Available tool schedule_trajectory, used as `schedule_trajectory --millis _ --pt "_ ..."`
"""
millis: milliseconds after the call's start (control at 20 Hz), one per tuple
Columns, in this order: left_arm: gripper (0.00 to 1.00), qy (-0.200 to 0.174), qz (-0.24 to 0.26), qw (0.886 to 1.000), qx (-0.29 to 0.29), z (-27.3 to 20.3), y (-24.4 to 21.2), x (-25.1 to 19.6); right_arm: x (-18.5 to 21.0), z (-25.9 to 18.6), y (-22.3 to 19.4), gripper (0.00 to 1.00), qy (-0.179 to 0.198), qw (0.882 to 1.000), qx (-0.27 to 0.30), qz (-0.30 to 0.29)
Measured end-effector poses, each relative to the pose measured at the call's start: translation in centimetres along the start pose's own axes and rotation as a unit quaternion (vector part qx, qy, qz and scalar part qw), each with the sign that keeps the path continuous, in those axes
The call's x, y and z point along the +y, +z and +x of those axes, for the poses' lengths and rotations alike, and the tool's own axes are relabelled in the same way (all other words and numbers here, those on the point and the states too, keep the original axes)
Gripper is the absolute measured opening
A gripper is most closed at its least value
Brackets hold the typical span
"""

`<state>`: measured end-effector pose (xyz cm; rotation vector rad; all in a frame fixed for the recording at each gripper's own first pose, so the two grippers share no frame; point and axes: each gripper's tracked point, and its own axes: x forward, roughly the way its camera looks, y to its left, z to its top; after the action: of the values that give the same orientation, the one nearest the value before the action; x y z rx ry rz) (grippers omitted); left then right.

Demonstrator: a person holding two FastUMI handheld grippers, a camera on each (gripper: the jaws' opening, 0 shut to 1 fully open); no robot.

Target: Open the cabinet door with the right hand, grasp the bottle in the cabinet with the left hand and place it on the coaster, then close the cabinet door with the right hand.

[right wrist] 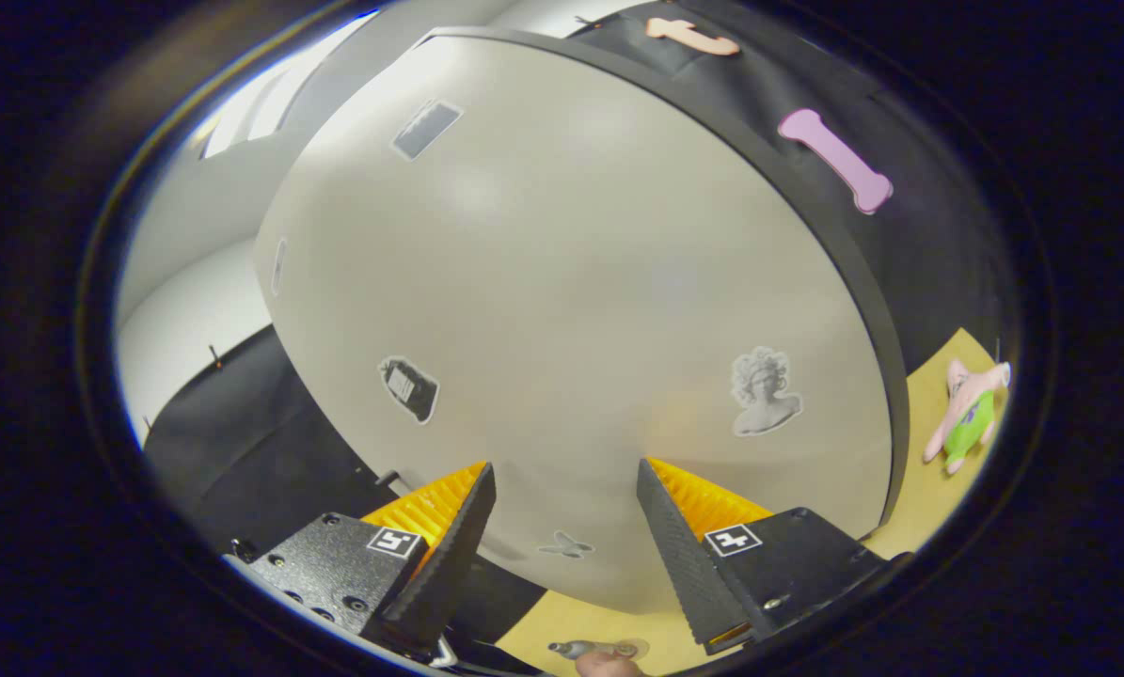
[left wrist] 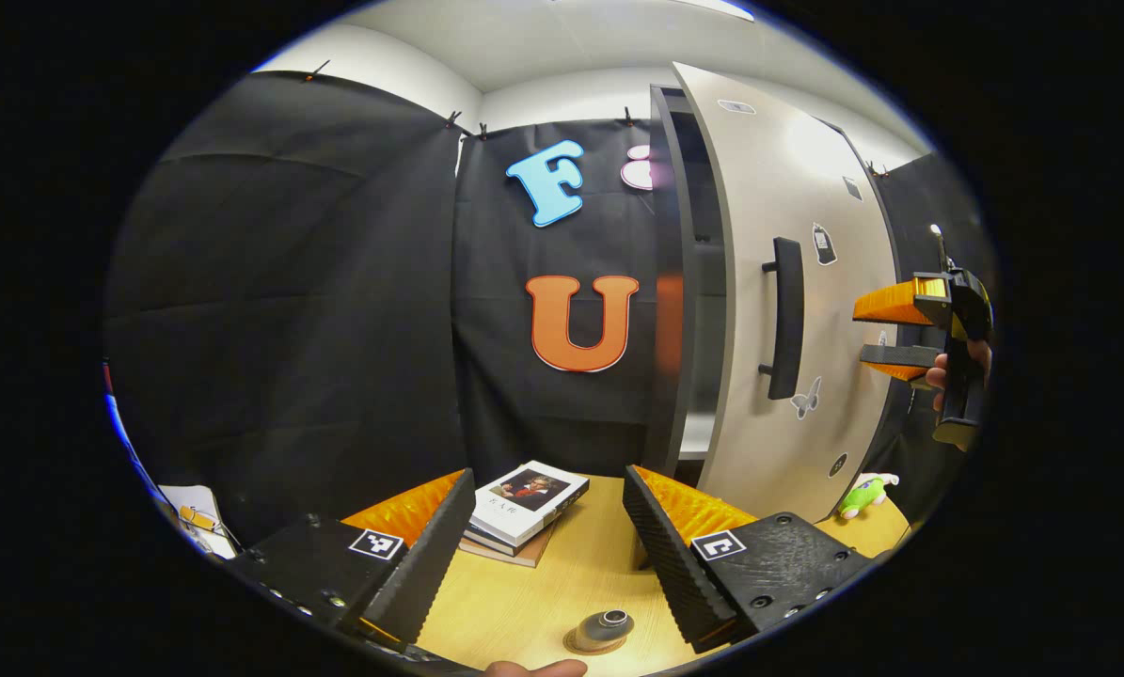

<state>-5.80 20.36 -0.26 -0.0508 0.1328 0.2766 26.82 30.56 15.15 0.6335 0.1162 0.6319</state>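
The left gripper [left wrist: 547, 550] hangs above the wooden table [left wrist: 580, 574] with its fingers spread wide and nothing between them. Below and just ahead of it, the bottle [left wrist: 605, 624] stands on the round coaster [left wrist: 585, 644] near the table's front edge. A small stack of books [left wrist: 524, 508] lies farther back, between the fingers as seen from this camera. Behind the table stands the cabinet, its door [left wrist: 787, 282] swung partly out so that a dark gap into the interior shows along its left edge; a dark vertical handle [left wrist: 785, 318] sits on the door's face. To the right of the door the right gripper [left wrist: 886, 331], held by a hand [left wrist: 957, 362], has its fingers apart and clear of the handle. A green plush toy [left wrist: 864, 493] lies on the table at the door's foot.

In the right gripper view, the right gripper [right wrist: 566, 536] faces the cabinet door's pale front [right wrist: 571, 310] at close range, jaws wide open and empty. Stickers dot the door. The plush toy [right wrist: 968, 414] lies on the table to the right, and the bottle [right wrist: 585, 648] shows at the bottom edge.
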Motion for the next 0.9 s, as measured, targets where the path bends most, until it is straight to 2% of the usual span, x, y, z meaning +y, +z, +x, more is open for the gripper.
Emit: schedule_trajectory --millis 50,150,200,350,400,500,550,650,800,850,900 --pt "0.95 -0.001 0.0 1.0 -0.001 0.0 0.1 -0.3 -0.2 -0.3 0.3 0.96 -0.008 1.0 -0.004 -0.013" --pt "0.95 -0.008 0.001 1.0 -0.005 0.0 0.4 -1.1 0.1 -0.8 -0.2 0.94 -0.009 0.999 -0.01 -0.045" --pt "0.95 -0.012 0.003 1.0 -0.005 0.0 0.5 -1.6 0.0 -1.6 -0.1 0.99 -0.021 0.997 -0.026 -0.069" --pt "0.95 -0.03 0.004 0.999 -0.016 0.5 1.2 -3.4 -1.0 -4.6 2.3 1.0 -0.086 0.979 -0.108 -0.147" --pt "0.95 -0.037 0.004 0.999 -0.022 0.9 1.6 -4.2 -1.5 -5.7 2.9 0.95 -0.115 0.971 -0.131 -0.162" --pt "0.95 -0.054 0.003 0.998 -0.041 1.3 3.1 -6.1 -3.4 -7.9 3.5 1.0 -0.176 0.955 -0.15 -0.184" --pt "0.95 -0.06 0.003 0.997 -0.05 1.7 3.7 -6.9 -3.7 -8.6 3.3 1.0 -0.188 0.952 -0.147 -0.189" --pt "0.95 -0.07 0.004 0.996 -0.06 2.4 4.5 -8.6 -4.0 -9.6 2.6 1.0 -0.198 0.951 -0.138 -0.194" --pt "0.95 -0.078 -0.003 0.995 -0.065 3.1 5.4 -10.6 -4.3 -11.5 2.1 1.0 -0.216 0.941 -0.144 -0.218" --pt "0.95 -0.082 -0.007 0.994 -0.066 3.2 5.5 -11.2 -4.2 -12.0 2.0 0.96 -0.216 0.938 -0.148 -0.227" --pt "0.95 -0.084 -0.009 0.994 -0.066 3.3 5.6 -11.7 -3.9 -12.7 1.8 1.0 -0.217 0.935 -0.152 -0.236"
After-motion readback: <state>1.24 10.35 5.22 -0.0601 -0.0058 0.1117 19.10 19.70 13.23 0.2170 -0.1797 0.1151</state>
